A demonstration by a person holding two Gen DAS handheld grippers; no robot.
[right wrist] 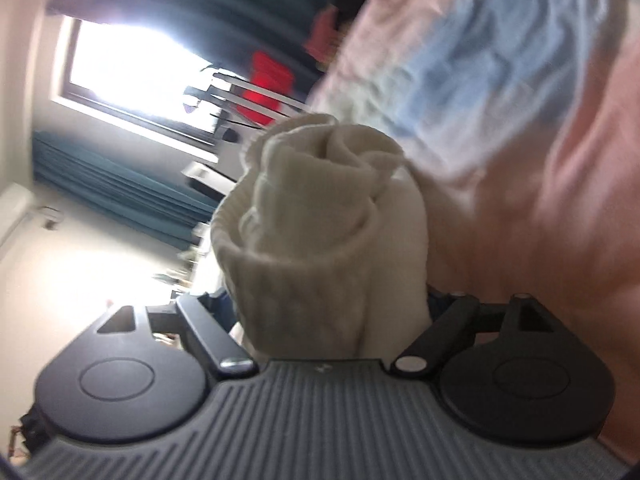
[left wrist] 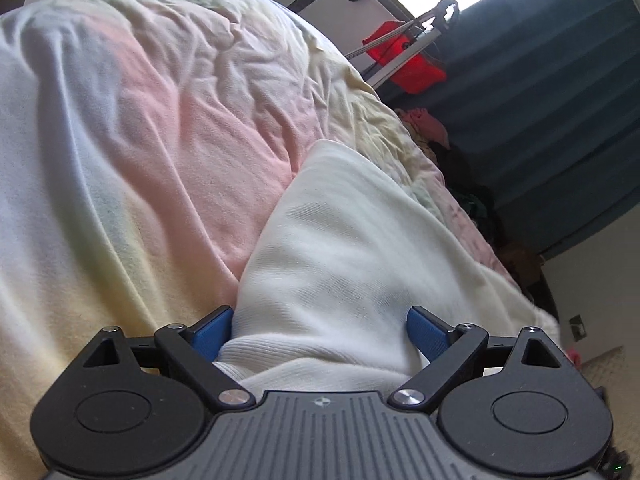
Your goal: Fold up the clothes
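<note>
Bed covered by a rumpled pastel duvet (left wrist: 168, 128), banded in pale blue, pink and yellow, creased all over. Cream knit garment (left wrist: 352, 240) spread across its near part in the left wrist view, ribbed hem toward the camera. Heap of dark and pink clothes (left wrist: 460, 160) along the far edge. Same pastel cover (right wrist: 520, 80) blurred in the right wrist view.

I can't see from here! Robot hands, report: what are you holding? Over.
Left gripper shut on the cream sweater. Right gripper shut on its bunched ribbed edge. Sweater over the pastel bedspread. Nothing in the way.
</note>
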